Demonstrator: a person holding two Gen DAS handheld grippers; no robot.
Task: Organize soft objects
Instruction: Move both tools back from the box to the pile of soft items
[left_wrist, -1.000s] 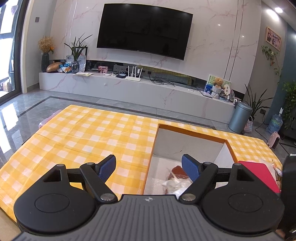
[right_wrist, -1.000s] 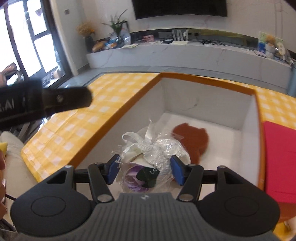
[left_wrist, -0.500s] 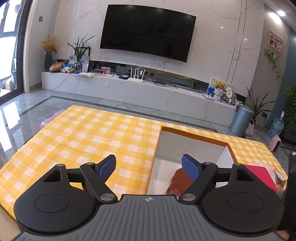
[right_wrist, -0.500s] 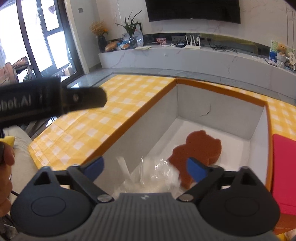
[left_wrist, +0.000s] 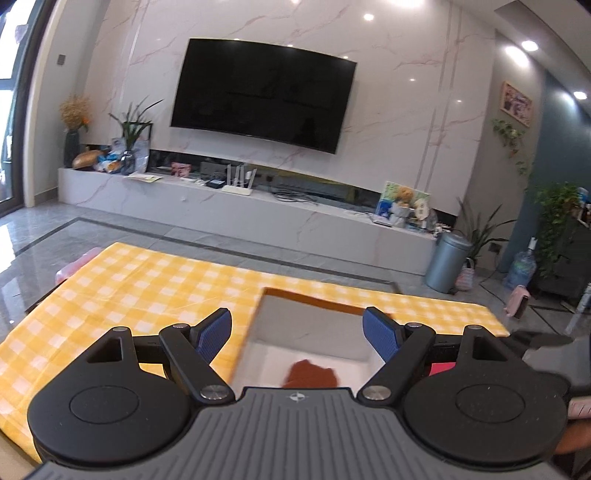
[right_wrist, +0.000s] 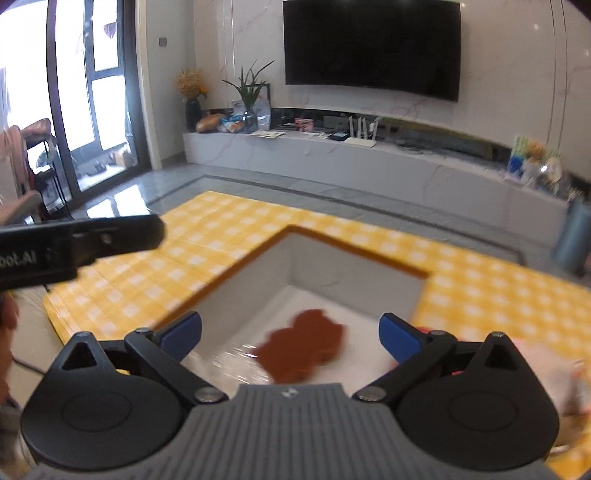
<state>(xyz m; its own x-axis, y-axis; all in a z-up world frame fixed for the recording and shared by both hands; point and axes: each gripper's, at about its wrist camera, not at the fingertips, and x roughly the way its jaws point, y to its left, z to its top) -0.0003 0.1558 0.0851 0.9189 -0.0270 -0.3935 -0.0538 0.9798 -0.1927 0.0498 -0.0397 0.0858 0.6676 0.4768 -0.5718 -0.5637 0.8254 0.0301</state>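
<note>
1. Landmark for everything here is the white bin sunk into the table with the yellow check cloth. It's the drop spot for soft stuff, which is why both my tongs hang right over its near edge.
2. Right tongs: spread as wide as they go, nothing between the blue pads. They sit above the bin's near side, so anything let go from here lands inside rather than on the cloth.
3. Inside the bin, roughly mid-floor, lies the brown sponge, flat, looks bear-shaped. Just nearer to me than the sponge there's a crinkly clear-wrapped bundle, mostly hidden behind the tongs' body, so I can't say much about it.
4. Left tongs: also wide open and empty. They're parked over the bin's left-hand near corner, out of the right one's way I'd guess.
5. Just right of the bin there's something red on the table. Only a sliver shows, so can't tell what it is, maybe the next item.
6. My guess: this drop is finished and I need another soft thing.
</note>
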